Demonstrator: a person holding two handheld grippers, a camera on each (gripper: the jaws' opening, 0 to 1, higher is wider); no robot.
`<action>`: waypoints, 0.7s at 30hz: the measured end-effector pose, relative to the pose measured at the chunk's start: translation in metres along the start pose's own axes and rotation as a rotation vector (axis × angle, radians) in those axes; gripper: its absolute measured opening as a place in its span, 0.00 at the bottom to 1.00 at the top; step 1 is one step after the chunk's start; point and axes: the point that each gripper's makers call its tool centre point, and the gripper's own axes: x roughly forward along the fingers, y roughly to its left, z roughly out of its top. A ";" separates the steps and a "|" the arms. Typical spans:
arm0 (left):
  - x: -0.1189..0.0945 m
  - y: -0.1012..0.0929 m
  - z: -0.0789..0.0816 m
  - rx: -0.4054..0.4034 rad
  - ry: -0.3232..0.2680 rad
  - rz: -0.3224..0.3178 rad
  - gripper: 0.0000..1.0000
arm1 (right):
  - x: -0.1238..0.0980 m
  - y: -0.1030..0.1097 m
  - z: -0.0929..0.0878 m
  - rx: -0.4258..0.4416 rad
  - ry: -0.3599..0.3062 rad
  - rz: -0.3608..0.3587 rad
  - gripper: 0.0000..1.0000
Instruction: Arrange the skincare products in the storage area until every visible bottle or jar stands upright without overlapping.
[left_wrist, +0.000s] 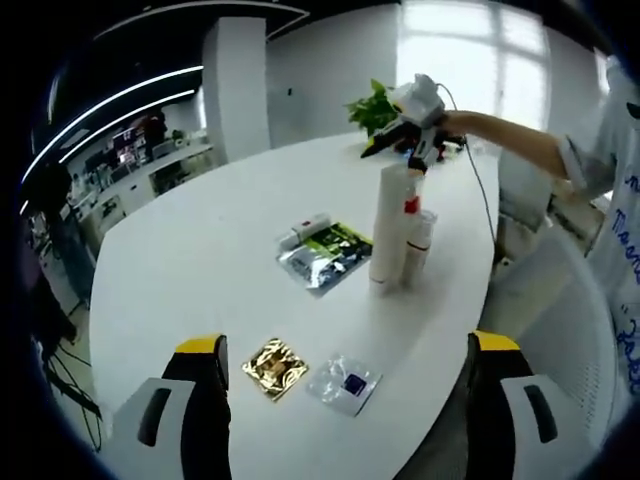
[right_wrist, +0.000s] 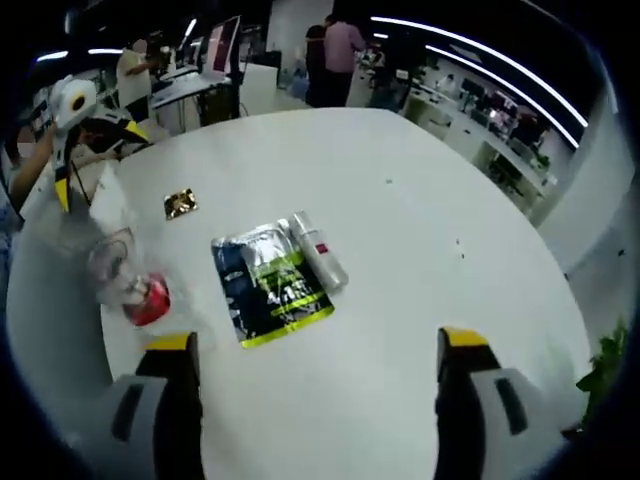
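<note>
A tall white bottle (left_wrist: 388, 222) with a red mark stands upright on the white table (left_wrist: 200, 250), and a shorter clear bottle (left_wrist: 420, 243) stands touching its right side. A white tube (left_wrist: 305, 230) lies flat against a silver-green sachet (left_wrist: 330, 255). My left gripper (left_wrist: 347, 345) is open near the table's edge, well short of them. The right gripper (left_wrist: 412, 125) hovers beyond the bottles. From the right gripper view, the bottles (right_wrist: 118, 262) blur together at the left with a red part (right_wrist: 150, 300); the tube (right_wrist: 320, 255) and sachet (right_wrist: 270, 282) lie ahead of my open right gripper (right_wrist: 317, 342).
A gold sachet (left_wrist: 275, 368) and a clear sachet (left_wrist: 345, 385) lie between my left jaws; the gold sachet (right_wrist: 180, 203) is also seen beside the left gripper (right_wrist: 75, 125). A plant (left_wrist: 375, 105) stands at the far edge. A person's arm (left_wrist: 520, 140) reaches in from the right.
</note>
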 end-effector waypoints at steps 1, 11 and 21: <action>0.000 0.000 0.000 0.000 0.000 0.001 0.97 | 0.005 -0.003 0.002 -0.004 0.004 0.003 0.99; 0.000 0.001 -0.001 -0.014 0.003 0.011 0.97 | 0.040 -0.011 0.018 -0.054 0.037 0.052 0.95; 0.000 0.002 -0.001 -0.024 0.001 0.013 0.97 | 0.070 -0.006 0.036 -0.091 0.079 0.113 0.73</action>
